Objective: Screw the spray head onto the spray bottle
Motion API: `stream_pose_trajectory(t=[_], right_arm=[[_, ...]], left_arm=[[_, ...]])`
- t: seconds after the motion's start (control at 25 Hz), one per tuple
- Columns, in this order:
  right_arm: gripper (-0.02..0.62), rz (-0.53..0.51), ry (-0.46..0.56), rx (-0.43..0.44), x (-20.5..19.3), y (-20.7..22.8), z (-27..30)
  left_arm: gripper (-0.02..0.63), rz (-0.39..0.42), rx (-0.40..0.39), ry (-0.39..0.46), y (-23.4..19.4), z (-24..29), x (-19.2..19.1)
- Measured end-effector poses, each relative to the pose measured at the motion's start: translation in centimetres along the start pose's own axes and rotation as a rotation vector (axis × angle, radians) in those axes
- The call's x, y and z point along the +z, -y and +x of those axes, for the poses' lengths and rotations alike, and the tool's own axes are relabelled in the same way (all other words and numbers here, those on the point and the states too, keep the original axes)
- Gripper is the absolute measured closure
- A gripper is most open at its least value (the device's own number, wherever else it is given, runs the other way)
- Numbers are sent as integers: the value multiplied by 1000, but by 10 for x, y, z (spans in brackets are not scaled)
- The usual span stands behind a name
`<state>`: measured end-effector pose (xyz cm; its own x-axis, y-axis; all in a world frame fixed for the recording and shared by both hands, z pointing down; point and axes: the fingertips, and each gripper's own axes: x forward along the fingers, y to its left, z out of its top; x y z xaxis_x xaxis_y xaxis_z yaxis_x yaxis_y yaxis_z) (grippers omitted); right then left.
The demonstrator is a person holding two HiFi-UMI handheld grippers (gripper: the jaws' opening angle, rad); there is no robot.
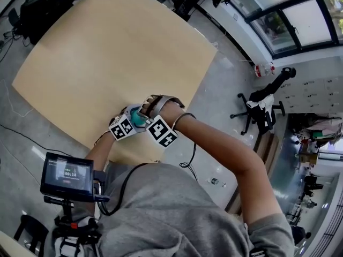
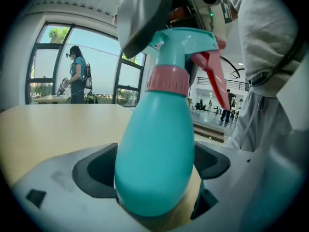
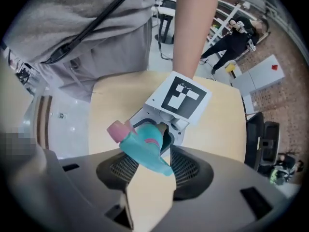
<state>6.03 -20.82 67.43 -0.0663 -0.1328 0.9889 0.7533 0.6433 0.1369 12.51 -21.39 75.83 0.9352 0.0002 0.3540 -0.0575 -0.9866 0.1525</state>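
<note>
A teal spray bottle (image 2: 159, 129) stands at the table's (image 1: 118, 47) near edge. Its body fills my left gripper (image 2: 155, 153), and no gap shows at either pad. On its neck sits the teal spray head (image 2: 183, 42), with a pink collar (image 2: 168, 80) and a red trigger (image 2: 212, 74). My right gripper (image 3: 155, 161) comes straight down from above and is shut on the rear of the spray head (image 3: 145, 151). In the head view both grippers, left (image 1: 128, 123) and right (image 1: 146, 114), crowd round the bottle (image 1: 138, 119) and hide most of it.
The wooden table stretches away beyond the bottle. A small screen on a rig (image 1: 67, 176) hangs in front of the person's chest. An office chair (image 1: 262, 108) stands on the floor to the right. A person (image 2: 77, 76) stands far off by the windows.
</note>
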Motion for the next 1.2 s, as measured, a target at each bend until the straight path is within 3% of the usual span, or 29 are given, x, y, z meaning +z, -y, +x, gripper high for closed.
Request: stream_pose_trajectory(t=[0.32, 0.64, 0.72, 0.76, 0.8, 0.84, 0.88, 0.92, 1.04, 1.12, 1.2], right_arm=[[402, 179, -30, -150, -29, 9, -28], [402, 499, -47, -348, -33, 7, -108], [402, 613, -19, -429, -36, -2, -131], [403, 693, 30, -483, -34, -9, -147], [403, 792, 106, -543, -30, -16, -167], [422, 903, 206, -608, -24, -24, -187], [498, 1019, 319, -674, -19, -31, -207], [587, 1129, 430, -731, -14, -38, -226], [591, 1322, 684, -827, -1, -71, -277], [591, 1378, 828, -876, 7, -102, -304], [591, 1445, 970, -916, 12, -134, -320]], left_arm=[[153, -24, 137, 38, -14, -65, -2], [162, 78, 278, 68, 21, -175, 46], [207, 124, 353, 48, 28, -198, 62], [267, 145, 398, 40, 35, -208, 74], [381, 161, 448, 38, 44, -218, 88], [538, 165, 501, 45, 53, -227, 102], [601, 153, 552, 66, 62, -236, 117], [601, 126, 602, 104, 70, -244, 133], [603, -26, 722, 307, 97, -254, 182], [603, -122, 737, 441, 119, -245, 211], [603, -142, 726, 494, 141, -231, 232]])
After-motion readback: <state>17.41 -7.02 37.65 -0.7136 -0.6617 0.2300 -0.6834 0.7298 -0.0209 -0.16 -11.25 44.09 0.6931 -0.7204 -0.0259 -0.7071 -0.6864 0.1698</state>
